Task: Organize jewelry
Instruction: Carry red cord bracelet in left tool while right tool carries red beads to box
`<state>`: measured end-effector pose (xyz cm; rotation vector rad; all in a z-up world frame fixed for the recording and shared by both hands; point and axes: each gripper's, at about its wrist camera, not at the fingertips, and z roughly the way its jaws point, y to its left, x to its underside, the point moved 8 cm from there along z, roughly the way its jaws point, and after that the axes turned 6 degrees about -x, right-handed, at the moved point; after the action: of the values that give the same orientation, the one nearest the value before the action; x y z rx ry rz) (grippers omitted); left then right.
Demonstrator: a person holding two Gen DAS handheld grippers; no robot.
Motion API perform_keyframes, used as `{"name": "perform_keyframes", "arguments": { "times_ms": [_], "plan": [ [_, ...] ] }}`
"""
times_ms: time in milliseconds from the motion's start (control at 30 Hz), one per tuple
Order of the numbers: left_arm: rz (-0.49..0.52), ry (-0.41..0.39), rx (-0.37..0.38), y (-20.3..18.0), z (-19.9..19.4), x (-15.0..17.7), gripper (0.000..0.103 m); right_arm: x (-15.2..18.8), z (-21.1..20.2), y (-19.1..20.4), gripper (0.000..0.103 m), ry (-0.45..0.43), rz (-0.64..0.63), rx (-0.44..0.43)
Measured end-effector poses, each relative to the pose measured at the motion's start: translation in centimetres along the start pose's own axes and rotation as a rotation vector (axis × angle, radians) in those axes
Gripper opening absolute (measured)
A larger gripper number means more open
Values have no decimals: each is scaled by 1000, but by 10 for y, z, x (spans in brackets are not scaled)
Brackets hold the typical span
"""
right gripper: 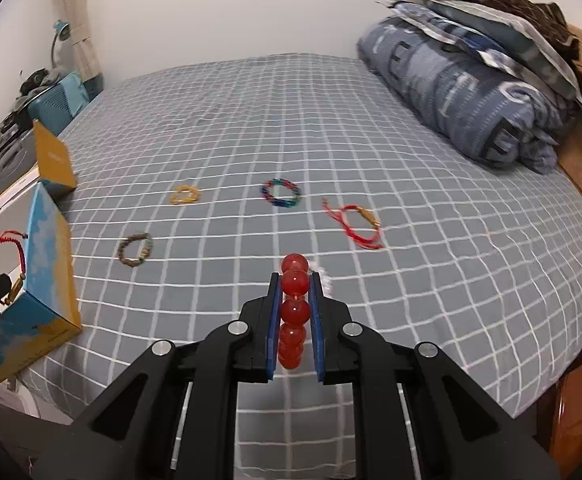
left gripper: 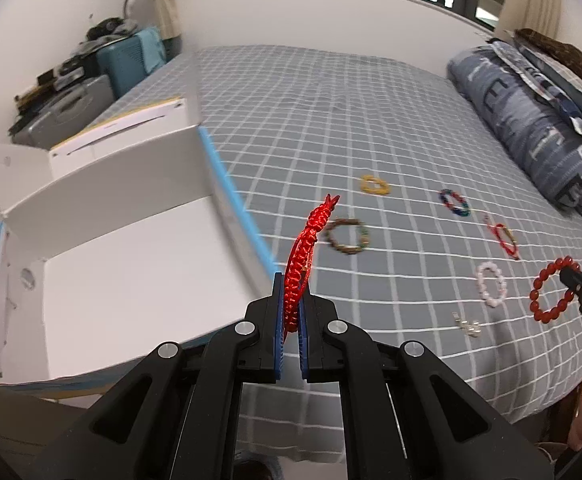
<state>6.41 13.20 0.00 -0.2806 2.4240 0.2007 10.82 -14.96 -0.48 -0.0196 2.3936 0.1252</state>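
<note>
Right wrist: no legible writing.

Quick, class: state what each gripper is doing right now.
Left gripper: shut on the red woven bracelet.
Right gripper: shut on the red bead bracelet.

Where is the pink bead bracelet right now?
In the left wrist view the pink bead bracelet lies on the checked bedsheet, right side, just left of the red bead bracelet in the right claw.

text: I can't read any words | right gripper: tiny white letters on its side, too small for me to read | yellow box flap: faint pale mark, too blurry | rolled blanket: big letter-like shapes, can't make them out
</note>
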Motion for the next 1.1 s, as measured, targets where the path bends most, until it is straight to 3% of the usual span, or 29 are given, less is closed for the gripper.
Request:
{"name": "perform_keyframes", "arguments": {
  "times_ms": [500,767,1100],
  "plan": [
    [-167,25,-125,133,3,7,5,-39,13,117,13,-27,-96,-116],
    [-237,23,-146,178,-5,8,5,-59,8,197,13,-55,-175,-181],
    [-312,24,-194,229,-13,20,5,-53,4,282,13,-54,-266,-274]
  ]
}}
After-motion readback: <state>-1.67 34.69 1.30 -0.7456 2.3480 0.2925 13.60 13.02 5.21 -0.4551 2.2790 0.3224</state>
